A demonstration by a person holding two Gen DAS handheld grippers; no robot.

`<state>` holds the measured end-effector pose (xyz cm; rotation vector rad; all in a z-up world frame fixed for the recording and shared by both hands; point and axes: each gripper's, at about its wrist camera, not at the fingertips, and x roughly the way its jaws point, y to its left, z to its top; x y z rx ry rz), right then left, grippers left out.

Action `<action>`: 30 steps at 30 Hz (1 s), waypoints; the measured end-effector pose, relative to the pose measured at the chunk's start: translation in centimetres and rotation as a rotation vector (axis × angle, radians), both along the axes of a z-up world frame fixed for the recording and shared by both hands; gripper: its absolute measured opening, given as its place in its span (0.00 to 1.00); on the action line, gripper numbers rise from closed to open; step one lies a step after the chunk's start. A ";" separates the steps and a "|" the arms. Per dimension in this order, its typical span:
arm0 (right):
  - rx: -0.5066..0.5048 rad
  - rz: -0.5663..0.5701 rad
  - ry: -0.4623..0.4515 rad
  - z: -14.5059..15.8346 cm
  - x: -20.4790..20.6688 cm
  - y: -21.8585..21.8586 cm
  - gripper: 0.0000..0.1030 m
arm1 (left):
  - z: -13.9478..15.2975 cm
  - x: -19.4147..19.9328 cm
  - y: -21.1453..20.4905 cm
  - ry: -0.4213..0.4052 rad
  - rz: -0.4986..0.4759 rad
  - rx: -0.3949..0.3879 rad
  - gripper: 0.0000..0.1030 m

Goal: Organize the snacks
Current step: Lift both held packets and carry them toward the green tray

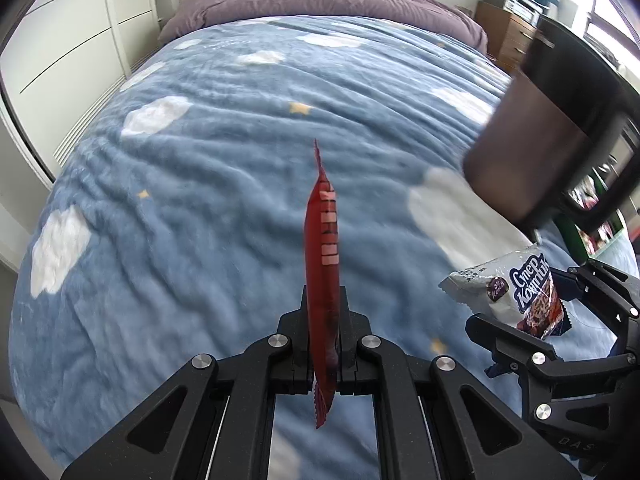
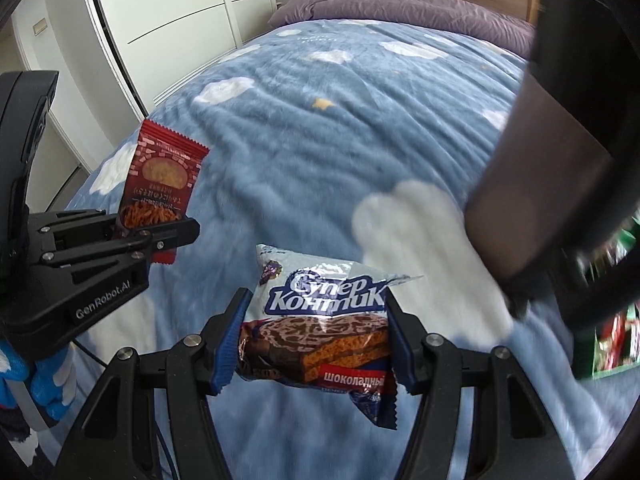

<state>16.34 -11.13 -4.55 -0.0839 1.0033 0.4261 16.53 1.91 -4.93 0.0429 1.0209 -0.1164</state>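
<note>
Your left gripper (image 1: 324, 332) pinches tight, angled downward; your right gripper (image 2: 316, 340) grips with jaws spread wide, alongside.

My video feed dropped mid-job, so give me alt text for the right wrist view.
The right tongs grip a silver-and-blue chocolate wafer packet above a blue cloud-print blanket. At left, the left tongs hold a red snack packet upright. A dark brown basket with snacks inside fills the blurred right edge.
</note>
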 end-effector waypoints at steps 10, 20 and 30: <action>0.016 -0.091 -0.010 1.2 -5.0 -6.2 0.86 | 2.5 -5.1 -6.4 -0.022 -0.114 0.059 0.04; 0.030 -0.215 -0.043 2.3 -8.5 -14.3 0.86 | 3.9 -8.7 -14.4 -0.031 -0.238 0.102 0.04; 0.041 -0.302 -0.077 2.8 -9.6 -20.5 0.86 | 4.5 -10.0 -20.1 -0.038 -0.328 0.129 0.05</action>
